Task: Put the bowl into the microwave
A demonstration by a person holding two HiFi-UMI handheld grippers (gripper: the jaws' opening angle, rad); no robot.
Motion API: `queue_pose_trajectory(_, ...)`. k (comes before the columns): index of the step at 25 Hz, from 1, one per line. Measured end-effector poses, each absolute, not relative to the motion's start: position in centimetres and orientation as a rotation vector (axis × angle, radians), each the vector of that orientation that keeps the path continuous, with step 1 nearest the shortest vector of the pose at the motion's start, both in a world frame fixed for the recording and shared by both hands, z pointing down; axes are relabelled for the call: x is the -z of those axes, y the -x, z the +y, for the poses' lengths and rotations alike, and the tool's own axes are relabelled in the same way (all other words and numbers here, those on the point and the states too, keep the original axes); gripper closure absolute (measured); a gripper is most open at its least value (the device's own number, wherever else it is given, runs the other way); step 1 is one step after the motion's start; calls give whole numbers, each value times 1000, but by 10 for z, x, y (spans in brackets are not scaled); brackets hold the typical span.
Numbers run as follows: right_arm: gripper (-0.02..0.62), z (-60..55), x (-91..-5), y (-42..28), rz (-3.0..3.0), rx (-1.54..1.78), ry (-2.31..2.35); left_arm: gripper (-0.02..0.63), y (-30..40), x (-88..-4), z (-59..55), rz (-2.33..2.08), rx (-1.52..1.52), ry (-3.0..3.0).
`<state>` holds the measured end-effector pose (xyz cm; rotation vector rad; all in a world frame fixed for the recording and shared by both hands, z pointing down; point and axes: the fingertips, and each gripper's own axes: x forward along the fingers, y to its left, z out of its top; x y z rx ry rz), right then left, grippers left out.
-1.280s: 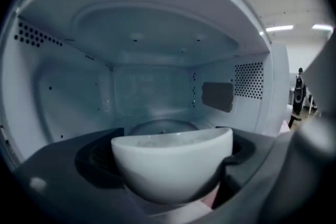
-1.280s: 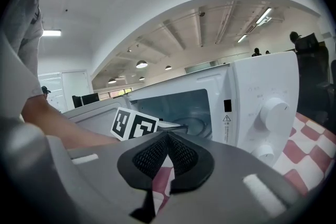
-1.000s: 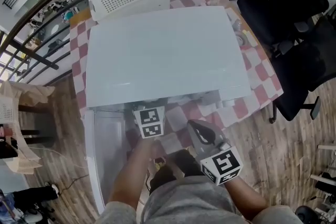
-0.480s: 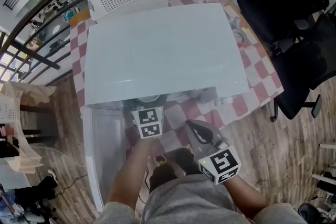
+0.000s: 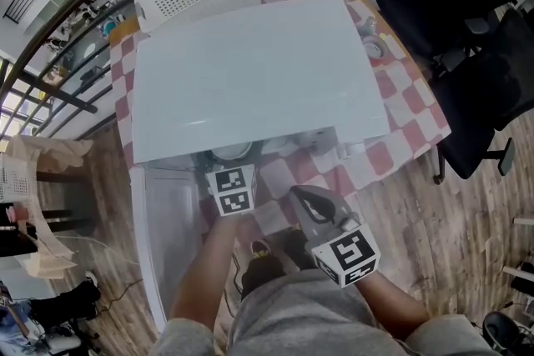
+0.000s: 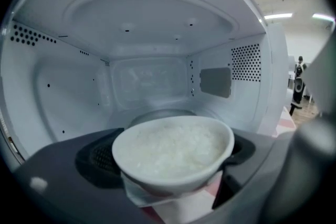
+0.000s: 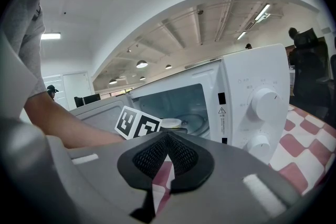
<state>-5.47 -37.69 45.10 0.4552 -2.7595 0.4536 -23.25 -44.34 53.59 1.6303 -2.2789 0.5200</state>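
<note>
White bowl of rice clamped in the left gripper at the open microwave mouth by the bench front edge, short of the turntable; right gripper fingers nearly together, empty; tilting or clipping the sill would likely spill rice.

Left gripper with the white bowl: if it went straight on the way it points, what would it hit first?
The left gripper, shut on the bowl, points into the open microwave. The way looks free up to its back wall, probably; depth is hard to judge.
</note>
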Motion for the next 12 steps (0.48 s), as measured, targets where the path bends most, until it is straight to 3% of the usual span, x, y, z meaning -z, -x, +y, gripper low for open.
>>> queue_pose_trajectory(12,598,-373,-448,52,-2764,-470,-468,71,236,-548,-443,-2236,-543,-1589)
